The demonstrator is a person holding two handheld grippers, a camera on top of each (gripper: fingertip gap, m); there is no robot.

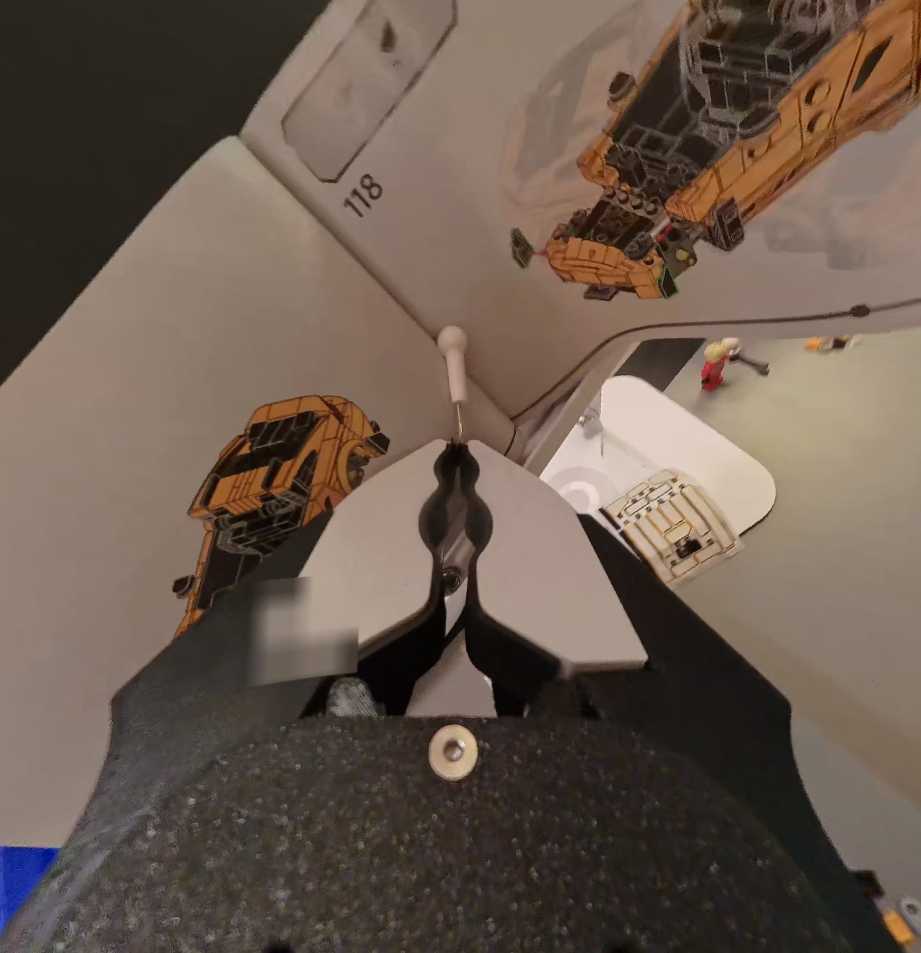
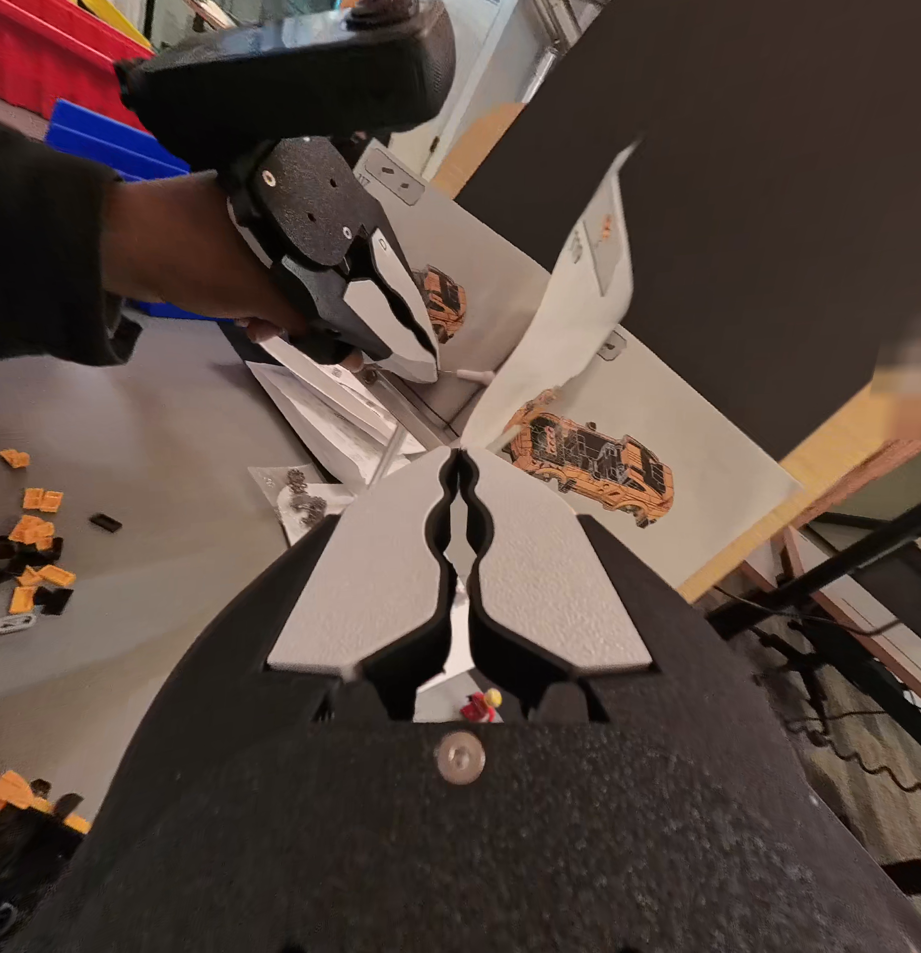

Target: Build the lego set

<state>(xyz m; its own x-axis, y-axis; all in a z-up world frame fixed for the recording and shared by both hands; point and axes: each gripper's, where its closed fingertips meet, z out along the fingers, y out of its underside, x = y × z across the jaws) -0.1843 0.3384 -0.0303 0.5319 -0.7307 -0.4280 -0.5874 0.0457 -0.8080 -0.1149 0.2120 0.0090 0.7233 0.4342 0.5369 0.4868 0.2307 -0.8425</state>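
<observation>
So I've got the manual [image 2: 716, 466] propped up on a stand at the back of the counter [image 2: 154, 428], which is why both my hands are up here and not down in the parts. My left hand-held gripper [image 1: 454, 447] is pressed together on the thin wire of a little white pin [image 1: 452, 361], the kind with a round knob on the end. It sits right at the fold between the two open pages, so my guess is it's what keeps the manual open, and I'm holding it to either seat it or pull it.

My right hand-held gripper [image 2: 459, 454] is also pressed together, pinching the bottom corner of a loose page [image 2: 566, 330] that's curling up mid-turn. That's the point of the two-handed thing: one side minds the pin, the other flips the page. The pages on view show the orange car [image 2: 592, 459] well along, so I reckon the build is far in.

The actual lego is off to the side: a scatter of orange and black bricks [image 2: 32, 557] on the counter, well away from the manual. There's a red minifigure [image 1: 715, 365] standing near the base of the stand and a sticker sheet [image 1: 672, 526] lying by it. A small bag [image 2: 298, 495] of dark bits sits just beside the stand too.

Main risk is tearing that page, since I've only got a corner.
</observation>
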